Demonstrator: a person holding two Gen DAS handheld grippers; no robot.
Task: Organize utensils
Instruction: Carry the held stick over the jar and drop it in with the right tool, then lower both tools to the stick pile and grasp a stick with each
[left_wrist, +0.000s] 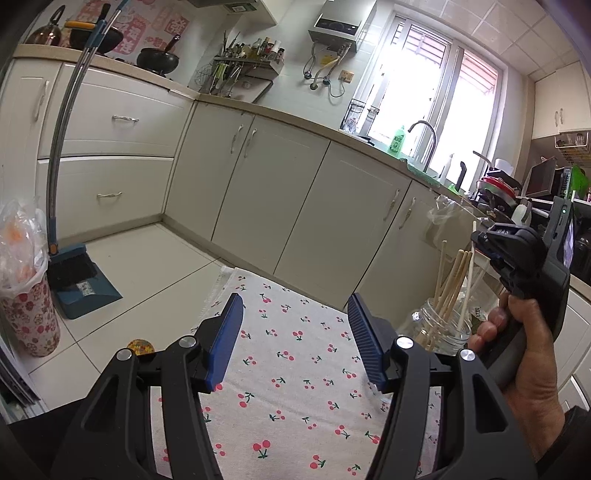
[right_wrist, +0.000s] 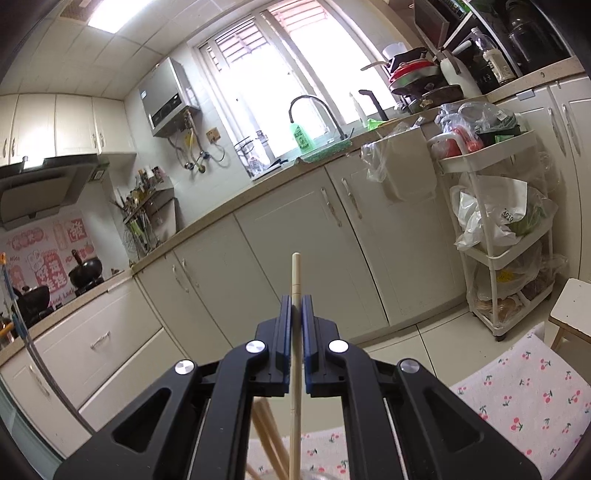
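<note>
My right gripper (right_wrist: 296, 301) is shut on a pale chopstick (right_wrist: 295, 354) that stands upright between its blue pads, its top end above the fingertips. In the left wrist view that gripper (left_wrist: 476, 240), held by a hand (left_wrist: 524, 354), hangs over a clear glass jar (left_wrist: 439, 328) holding several wooden chopsticks (left_wrist: 448, 280); the pale chopstick (left_wrist: 470, 273) reaches down into the jar. My left gripper (left_wrist: 295, 314) is open over the cherry-print cloth (left_wrist: 295, 369), nothing between its blue pads.
White kitchen cabinets (left_wrist: 303, 199) run behind the table. A broom and dustpan (left_wrist: 77, 277) and a floral bin with a plastic bag (left_wrist: 26, 280) stand on the floor at left. A white trolley (right_wrist: 495, 236) with bags and a stool (right_wrist: 572, 310) stand at right.
</note>
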